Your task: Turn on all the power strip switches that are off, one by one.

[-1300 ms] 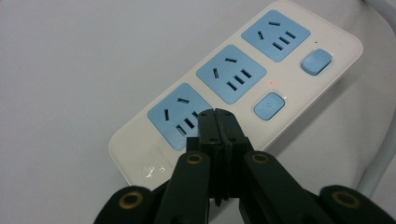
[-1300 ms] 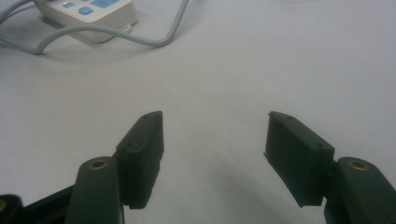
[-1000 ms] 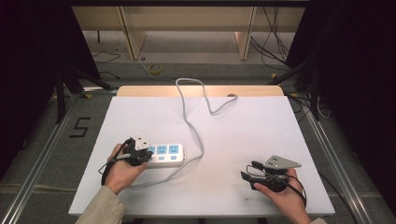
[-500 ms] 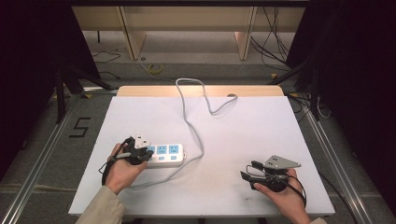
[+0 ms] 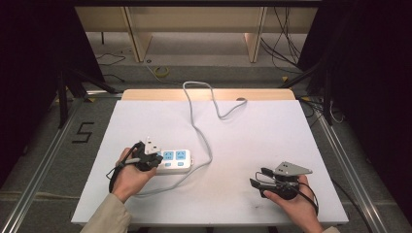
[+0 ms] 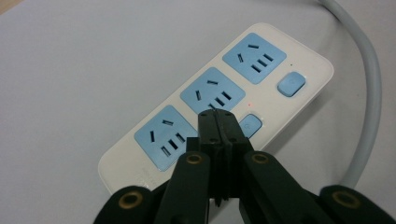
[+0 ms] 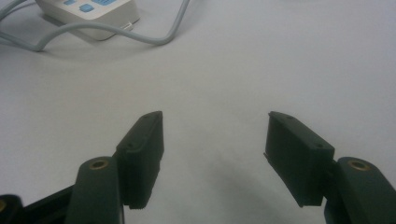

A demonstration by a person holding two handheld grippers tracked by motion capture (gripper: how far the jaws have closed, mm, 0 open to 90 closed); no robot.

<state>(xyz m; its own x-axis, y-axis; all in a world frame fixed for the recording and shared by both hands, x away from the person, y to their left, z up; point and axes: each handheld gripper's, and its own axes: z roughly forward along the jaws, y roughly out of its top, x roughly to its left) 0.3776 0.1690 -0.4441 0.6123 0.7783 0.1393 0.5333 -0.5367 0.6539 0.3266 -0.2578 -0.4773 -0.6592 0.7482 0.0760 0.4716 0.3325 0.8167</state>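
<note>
A white power strip (image 5: 174, 160) with blue sockets lies at the table's front left; its grey cable (image 5: 198, 127) runs toward the far edge. In the left gripper view the strip (image 6: 261, 88) shows three blue sockets and two blue buttons. My left gripper (image 6: 216, 116) is shut with nothing between its jaws, its tips over the strip beside the smaller button (image 6: 251, 125); whether they touch it I cannot tell. From above, the left gripper (image 5: 151, 159) sits at the strip's left end. My right gripper (image 5: 256, 177) rests at the front right, open and empty (image 7: 212, 135).
The white table top (image 5: 272, 136) has a wooden strip along its far edge (image 5: 145, 94). The strip's cable (image 7: 140, 37) loops on the table ahead of the right gripper. Metal rails and floor cables lie beyond the table's sides.
</note>
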